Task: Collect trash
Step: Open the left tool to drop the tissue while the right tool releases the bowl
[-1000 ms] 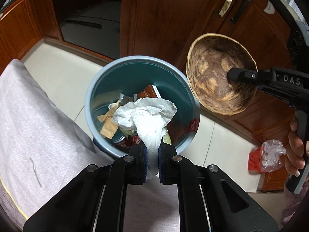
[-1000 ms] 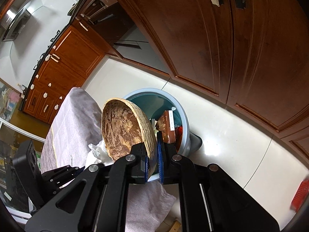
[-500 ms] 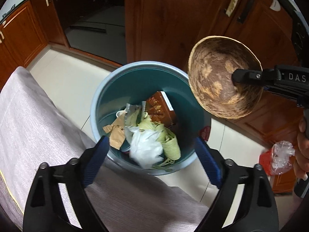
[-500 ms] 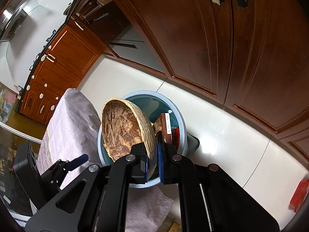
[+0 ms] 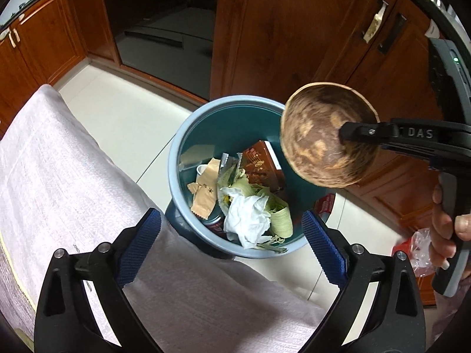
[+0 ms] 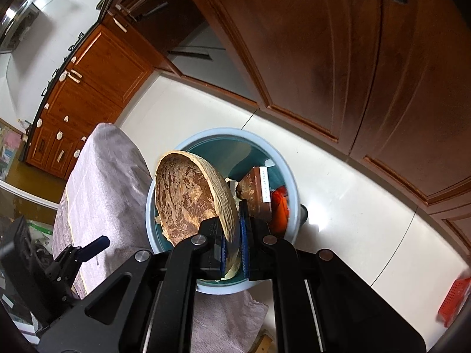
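The round blue plastic waste bin [image 5: 235,176], standing on the pale tiled floor [image 5: 117,123] beside the grey cloth-covered surface [image 5: 59,191], is being shown already partly filled: a crumpled white tissue [image 5: 245,220] is lying on top of green leafy scraps [image 5: 278,214], tan paper wrappers [image 5: 204,191] and a brown printed carton [image 5: 260,167]. One item is judged still to be deposited, namely the brown half coconut shell [image 6: 191,200], which is being held over the bin's opening. The right gripper [image 6: 232,253] is being kept nearly closed, its blue pads [image 6: 243,235] pinching the shell's rim on either side. The left gripper [image 5: 232,247] is being opened to almost its full spread, with nothing between its blue pads [image 5: 321,244], and is being held empty above the bin's near rim. A red item with clear plastic [image 5: 412,250] is lying on the floor, apparently still uncollected.
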### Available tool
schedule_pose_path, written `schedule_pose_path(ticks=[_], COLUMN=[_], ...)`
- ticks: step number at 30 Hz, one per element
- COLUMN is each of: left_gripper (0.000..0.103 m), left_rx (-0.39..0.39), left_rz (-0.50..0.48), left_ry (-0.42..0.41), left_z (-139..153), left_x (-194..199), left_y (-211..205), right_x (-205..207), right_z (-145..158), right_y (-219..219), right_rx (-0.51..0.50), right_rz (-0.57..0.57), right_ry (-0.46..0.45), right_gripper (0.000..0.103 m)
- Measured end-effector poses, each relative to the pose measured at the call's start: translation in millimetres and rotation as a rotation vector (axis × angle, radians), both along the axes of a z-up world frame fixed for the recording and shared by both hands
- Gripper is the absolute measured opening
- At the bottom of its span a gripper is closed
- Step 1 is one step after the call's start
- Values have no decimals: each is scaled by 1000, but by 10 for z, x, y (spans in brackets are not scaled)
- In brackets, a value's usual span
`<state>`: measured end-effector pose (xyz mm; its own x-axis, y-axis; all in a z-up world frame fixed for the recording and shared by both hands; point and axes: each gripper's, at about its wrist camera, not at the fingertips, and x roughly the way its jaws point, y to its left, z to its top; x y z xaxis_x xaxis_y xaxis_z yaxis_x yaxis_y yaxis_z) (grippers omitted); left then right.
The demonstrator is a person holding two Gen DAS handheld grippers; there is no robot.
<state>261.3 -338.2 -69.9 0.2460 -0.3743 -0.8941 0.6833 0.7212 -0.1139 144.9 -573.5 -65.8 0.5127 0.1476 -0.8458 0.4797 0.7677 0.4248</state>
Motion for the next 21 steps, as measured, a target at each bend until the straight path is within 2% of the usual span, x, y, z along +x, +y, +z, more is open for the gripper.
schedule_pose_path(ticks=[2, 4, 5, 14, 21], left_gripper=[97, 97, 97, 98, 98], left_rx=[1, -3, -4, -13, -38], left_rz=[4, 10, 14, 31, 42], left_ry=[7, 14, 17, 30, 18], left_z=[-3, -23, -23, -17, 87], left_x=[16, 49, 58, 62, 30], left_y=[20, 17, 30, 151, 260], right_x=[53, 92, 96, 76, 80], right_z=[-17, -13, 7, -3, 78], right_y=[32, 63, 77, 121, 280], right_rx=[18, 33, 18, 17, -27], right_rz=[12, 14, 6, -20, 14], right_ry=[-4, -10, -14, 23, 44], right_gripper=[17, 47, 69, 83, 83])
